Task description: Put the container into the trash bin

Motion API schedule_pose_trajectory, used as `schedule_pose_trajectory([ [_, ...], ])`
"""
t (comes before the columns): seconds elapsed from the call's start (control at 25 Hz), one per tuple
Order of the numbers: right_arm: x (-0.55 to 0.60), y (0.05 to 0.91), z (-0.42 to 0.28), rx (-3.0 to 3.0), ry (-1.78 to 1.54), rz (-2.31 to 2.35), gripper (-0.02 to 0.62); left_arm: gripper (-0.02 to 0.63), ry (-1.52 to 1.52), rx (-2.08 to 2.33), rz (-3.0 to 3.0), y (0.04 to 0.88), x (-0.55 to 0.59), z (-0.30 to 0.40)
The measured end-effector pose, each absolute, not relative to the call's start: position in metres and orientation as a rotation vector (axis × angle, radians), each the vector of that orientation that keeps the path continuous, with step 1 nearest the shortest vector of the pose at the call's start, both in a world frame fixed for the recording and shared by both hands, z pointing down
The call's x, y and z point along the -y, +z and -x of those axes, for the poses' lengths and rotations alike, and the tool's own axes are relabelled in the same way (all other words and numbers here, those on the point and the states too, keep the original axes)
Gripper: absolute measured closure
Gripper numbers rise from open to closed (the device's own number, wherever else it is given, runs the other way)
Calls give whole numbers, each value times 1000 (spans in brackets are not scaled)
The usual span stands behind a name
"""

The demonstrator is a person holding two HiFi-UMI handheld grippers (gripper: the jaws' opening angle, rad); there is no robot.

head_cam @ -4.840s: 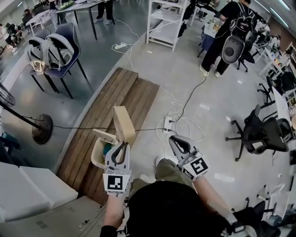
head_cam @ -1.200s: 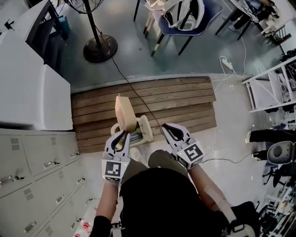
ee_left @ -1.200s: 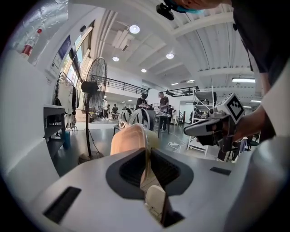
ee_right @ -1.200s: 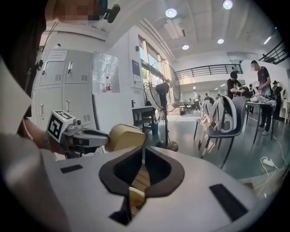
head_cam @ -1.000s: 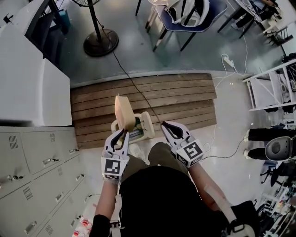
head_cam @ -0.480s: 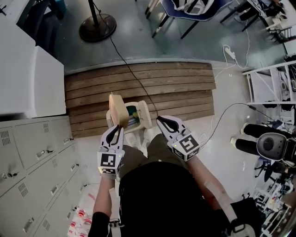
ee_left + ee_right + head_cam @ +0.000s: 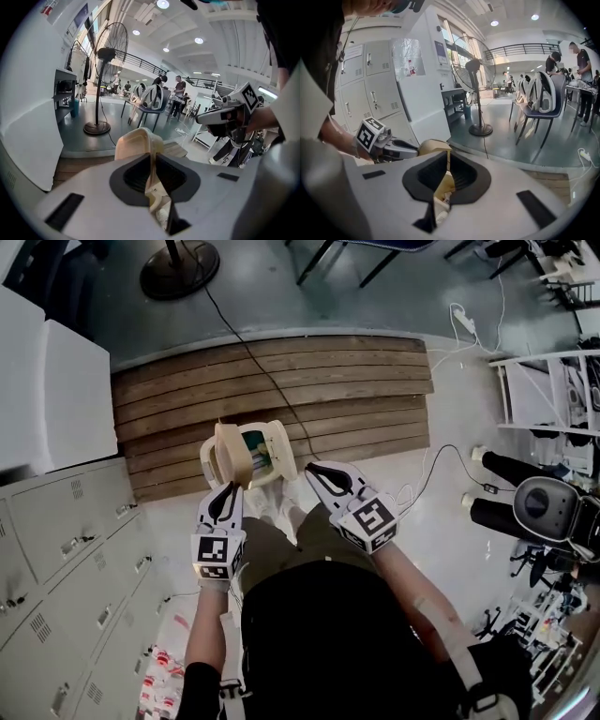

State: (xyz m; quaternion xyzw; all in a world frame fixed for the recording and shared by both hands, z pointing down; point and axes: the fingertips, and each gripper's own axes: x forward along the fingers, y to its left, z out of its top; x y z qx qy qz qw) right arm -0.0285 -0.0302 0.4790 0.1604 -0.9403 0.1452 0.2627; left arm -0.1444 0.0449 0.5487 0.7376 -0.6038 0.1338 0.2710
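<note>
My left tongs [image 7: 229,489] pinch the container [image 7: 246,452] by its open lid's edge, so it hangs straight ahead of them over the wooden platform's [image 7: 281,390] near edge; my right tongs [image 7: 313,471], pressed together and empty, sit just beside it, with no bin in sight

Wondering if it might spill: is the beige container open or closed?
Open: the container has its lid raised off the base, showing the inside.

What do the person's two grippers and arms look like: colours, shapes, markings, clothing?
The left gripper and right gripper are white plastic shells with black tapered jaws; each carries a cube with black-and-white square markers. The person wears a black top, forearms uncovered.
</note>
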Motion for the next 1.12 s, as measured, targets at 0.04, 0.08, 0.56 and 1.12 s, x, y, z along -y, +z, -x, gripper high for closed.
schedule_pose_trajectory([
  [0.04, 30, 482, 28, 2538, 400, -433, 565, 563, 354, 1622, -1980, 552, -43, 144],
  [0.08, 30, 484, 27, 2533, 405, -433, 565, 563, 347, 1618, -1974, 556, -43, 143],
  [0.56, 25, 515, 14, 2487, 491, -477, 565, 563, 387, 1521, -1909, 613, -45, 136],
  [1.12, 22, 539, -4, 2428, 557, -508, 565, 563, 495, 1369, -1890, 691, -43, 113],
])
